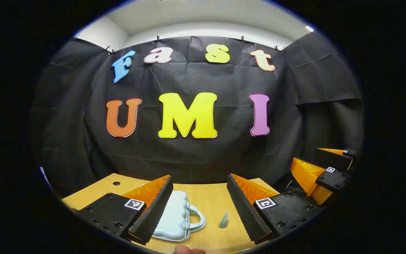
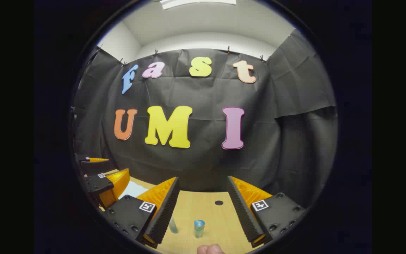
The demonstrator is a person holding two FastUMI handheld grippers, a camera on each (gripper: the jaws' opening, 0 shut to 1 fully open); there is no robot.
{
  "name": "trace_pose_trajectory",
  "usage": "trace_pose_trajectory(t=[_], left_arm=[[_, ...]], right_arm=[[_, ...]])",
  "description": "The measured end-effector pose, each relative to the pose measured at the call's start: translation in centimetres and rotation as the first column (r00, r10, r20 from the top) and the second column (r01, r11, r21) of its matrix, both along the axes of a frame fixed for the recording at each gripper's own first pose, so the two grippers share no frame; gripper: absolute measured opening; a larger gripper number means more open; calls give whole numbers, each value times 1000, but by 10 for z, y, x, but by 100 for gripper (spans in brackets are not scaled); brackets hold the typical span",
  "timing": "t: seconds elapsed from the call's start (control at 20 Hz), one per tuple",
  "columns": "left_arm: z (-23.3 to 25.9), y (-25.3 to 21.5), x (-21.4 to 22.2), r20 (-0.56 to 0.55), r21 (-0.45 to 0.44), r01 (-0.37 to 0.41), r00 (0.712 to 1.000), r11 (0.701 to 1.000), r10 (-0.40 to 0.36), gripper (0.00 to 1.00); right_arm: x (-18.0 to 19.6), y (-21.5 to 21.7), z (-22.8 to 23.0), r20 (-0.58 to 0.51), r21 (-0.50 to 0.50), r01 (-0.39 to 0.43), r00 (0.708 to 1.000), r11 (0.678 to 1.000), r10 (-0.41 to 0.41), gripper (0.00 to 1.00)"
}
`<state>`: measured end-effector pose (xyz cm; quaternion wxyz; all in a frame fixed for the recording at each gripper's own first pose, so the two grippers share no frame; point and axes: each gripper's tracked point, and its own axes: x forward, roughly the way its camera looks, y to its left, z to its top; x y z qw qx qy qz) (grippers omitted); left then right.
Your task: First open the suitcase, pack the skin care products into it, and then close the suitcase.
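A small pale suitcase [image 1: 174, 215] with a carry handle lies shut on the wooden table [image 1: 210, 197], partly behind the left finger of my left gripper [image 1: 199, 179], which hangs open above the table. A small teal tube [image 1: 224, 219] lies to the suitcase's right, between the fingers. My right gripper [image 2: 203, 180] is also open, with nothing held. Below it a little bottle [image 2: 199, 228] with a blue cap stands upright, and a clear tube [image 2: 173, 224] peeks out beside the left finger. A pale strip of the suitcase [image 2: 132, 189] shows at the left.
The right gripper [image 1: 312, 164] hovers at the table's right end, and the left gripper [image 2: 109, 170] shows at the left edge of the right gripper view. Black cloth walls close in behind the table. A cable hole [image 2: 219, 203] and a fingertip [image 2: 210, 249] are visible.
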<state>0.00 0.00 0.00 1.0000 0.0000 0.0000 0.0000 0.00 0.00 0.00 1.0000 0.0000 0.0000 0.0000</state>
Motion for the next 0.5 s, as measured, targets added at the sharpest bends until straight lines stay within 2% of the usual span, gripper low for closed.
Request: trace_pose_trajectory(t=[0.5], left_arm=[[-4,-5,7,-8,4,-4,1000,1000,4,98]], right_arm=[[6,-13,-3,-3,11,22,1000,1000,-22,80]])
